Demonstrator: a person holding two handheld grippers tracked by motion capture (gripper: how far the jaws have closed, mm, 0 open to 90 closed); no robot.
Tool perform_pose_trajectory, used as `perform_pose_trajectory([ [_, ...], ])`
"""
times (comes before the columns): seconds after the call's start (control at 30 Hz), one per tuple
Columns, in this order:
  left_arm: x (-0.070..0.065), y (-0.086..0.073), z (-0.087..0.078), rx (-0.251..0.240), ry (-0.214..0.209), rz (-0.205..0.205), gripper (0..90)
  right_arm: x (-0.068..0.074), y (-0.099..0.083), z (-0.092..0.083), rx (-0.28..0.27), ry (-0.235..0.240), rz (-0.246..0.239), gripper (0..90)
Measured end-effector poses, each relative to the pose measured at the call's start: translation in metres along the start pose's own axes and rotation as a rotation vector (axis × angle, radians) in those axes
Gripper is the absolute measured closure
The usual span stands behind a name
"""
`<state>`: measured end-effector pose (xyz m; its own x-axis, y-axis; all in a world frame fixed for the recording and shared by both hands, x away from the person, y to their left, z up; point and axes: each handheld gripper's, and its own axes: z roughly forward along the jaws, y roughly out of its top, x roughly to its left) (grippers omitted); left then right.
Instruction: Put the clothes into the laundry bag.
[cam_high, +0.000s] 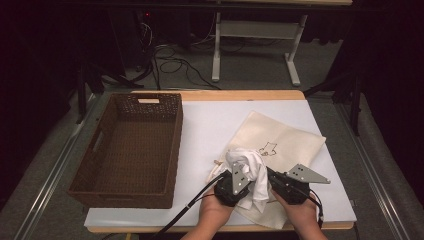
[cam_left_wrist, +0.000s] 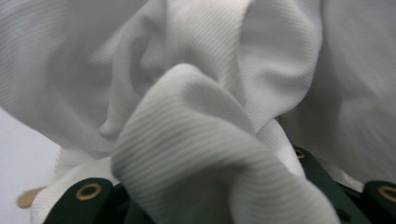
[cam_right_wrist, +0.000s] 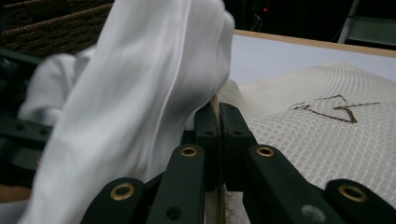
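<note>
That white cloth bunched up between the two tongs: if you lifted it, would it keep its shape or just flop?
Most likely flop: the white cloth already hangs in soft folds over the left tongs. It looks light, a thin ribbed knit in the left gripper view. It probably won't slide far on the mesh bag, whose edge the right tongs pinch.

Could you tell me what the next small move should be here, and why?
Probably push the white cloth deeper into the mesh bag with the left gripper. The right gripper pinches the bag's edge, and most of the cloth bunches outside it.
</note>
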<state>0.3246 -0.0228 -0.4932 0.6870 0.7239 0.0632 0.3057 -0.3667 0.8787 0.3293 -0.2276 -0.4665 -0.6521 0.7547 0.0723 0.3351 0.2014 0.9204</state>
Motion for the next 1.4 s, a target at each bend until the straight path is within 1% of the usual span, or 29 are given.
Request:
perform_pose_trajectory([
  [0.07, -0.003, -0.005, 0.008, 0.026, -0.008, 0.016, 70.8, -0.002, 0.002, -0.003, -0.008, -0.004, -0.005, 89.1],
  [0.1, -0.006, -0.008, 0.011, 0.035, -0.017, 0.017, 70.0, -0.002, 0.003, -0.004, -0.015, -0.008, -0.001, 89.2],
  [0.17, -0.009, -0.008, 0.011, 0.024, -0.031, 0.003, 65.7, -0.004, 0.006, -0.007, -0.033, -0.012, -0.012, 89.1],
  [0.2, -0.008, -0.007, 0.01, 0.012, -0.049, -0.022, 60.8, -0.004, 0.007, -0.008, -0.037, -0.013, -0.014, 89.2],
  [0.27, -0.007, -0.007, 0.004, -0.03, -0.083, -0.073, 46.8, -0.005, 0.008, -0.011, -0.045, -0.013, -0.023, 89.2],
  [0.33, -0.01, -0.005, -0.006, -0.068, -0.093, -0.097, 32.2, -0.005, 0.007, -0.011, -0.045, -0.014, -0.03, 89.1],
  [0.37, -0.011, -0.005, -0.015, -0.086, -0.094, -0.098, 26.1, -0.005, 0.006, -0.011, -0.04, -0.017, -0.027, 89.1],
  [0.4, -0.012, -0.006, -0.02, -0.093, -0.095, -0.097, 21.9, -0.005, 0.006, -0.011, -0.04, -0.017, -0.031, 89.1],
  [0.47, -0.013, -0.008, -0.032, -0.091, -0.096, -0.093, 15.2, -0.006, 0.005, -0.011, -0.036, -0.017, -0.03, 89.1],
  [0.53, -0.013, -0.01, -0.043, -0.089, -0.092, -0.083, 14.3, -0.006, 0.004, -0.01, -0.031, -0.019, -0.032, 89.1],
  [0.63, -0.012, -0.009, -0.056, -0.129, -0.092, -0.072, 16.6, -0.005, 0.004, -0.01, -0.027, -0.024, -0.037, 89.0],
  [0.67, -0.011, -0.008, -0.059, -0.147, -0.095, -0.065, 19.8, -0.005, 0.004, -0.01, -0.027, -0.025, -0.037, 89.0],
  [0.7, -0.011, -0.008, -0.059, -0.147, -0.095, -0.065, 25.7, -0.005, 0.004, -0.01, -0.027, -0.024, -0.033, 89.0],
  [0.73, -0.009, -0.003, -0.055, -0.156, -0.087, -0.05, 34.3, -0.005, 0.005, -0.009, -0.029, -0.022, -0.037, 89.0],
  [0.77, -0.007, -0.002, -0.05, -0.146, -0.093, -0.063, 41.6, -0.004, 0.005, -0.009, -0.027, -0.023, -0.043, 89.0],
  [0.8, -0.005, -0.001, -0.044, -0.14, -0.099, -0.071, 53.4, -0.004, 0.005, -0.009, -0.024, -0.021, -0.044, 89.1],
  [0.83, -0.004, 0.0, -0.037, -0.132, -0.104, -0.083, 63.3, -0.003, 0.004, -0.009, -0.023, -0.023, -0.045, 89.1],
  [0.87, -0.003, 0.0, -0.029, -0.121, -0.118, -0.103, 69.2, -0.003, 0.004, -0.008, -0.024, -0.025, -0.052, 89.1],
  [0.9, -0.003, 0.001, -0.02, -0.104, -0.13, -0.119, 74.1, -0.003, 0.004, -0.008, -0.022, -0.023, -0.047, 89.1],
  [0.93, -0.004, 0.001, -0.011, -0.088, -0.136, -0.124, 76.2, -0.003, 0.004, -0.008, -0.019, -0.022, -0.049, 89.1],
  [0.97, -0.005, 0.001, -0.002, -0.069, -0.131, -0.112, 77.2, -0.003, 0.003, -0.008, -0.017, -0.022, -0.047, 89.2],
  [1.03, -0.008, -0.001, 0.013, -0.033, -0.124, -0.113, 77.9, -0.003, 0.004, -0.009, -0.021, -0.019, -0.049, 89.2],
  [1.1, -0.011, -0.002, 0.022, -0.023, -0.119, -0.118, 77.9, -0.003, 0.005, -0.01, -0.03, -0.016, -0.053, 89.2],
  [1.13, -0.011, -0.002, 0.022, -0.027, -0.122, -0.125, 77.1, -0.002, 0.005, -0.012, -0.031, -0.016, -0.055, 89.2],
  [1.17, -0.011, -0.002, 0.021, -0.035, -0.132, -0.132, 74.8, -0.001, 0.006, -0.013, -0.033, -0.016, -0.053, 89.2],
  [1.2, -0.01, -0.002, 0.018, -0.041, -0.15, -0.133, 69.8, -0.001, 0.006, -0.014, -0.032, -0.019, -0.055, 89.2],
  [1.27, -0.01, -0.002, 0.01, -0.061, -0.181, -0.122, 56.5, -0.003, 0.006, -0.013, -0.04, -0.021, -0.067, 89.1],
  [1.3, -0.01, -0.002, 0.004, -0.062, -0.191, -0.116, 51.0, -0.004, 0.005, -0.013, -0.036, -0.018, -0.059, 89.1],
  [1.4, -0.009, -0.005, -0.012, -0.083, -0.182, -0.113, 39.2, -0.004, 0.004, -0.013, -0.032, -0.021, -0.067, 89.1],
])
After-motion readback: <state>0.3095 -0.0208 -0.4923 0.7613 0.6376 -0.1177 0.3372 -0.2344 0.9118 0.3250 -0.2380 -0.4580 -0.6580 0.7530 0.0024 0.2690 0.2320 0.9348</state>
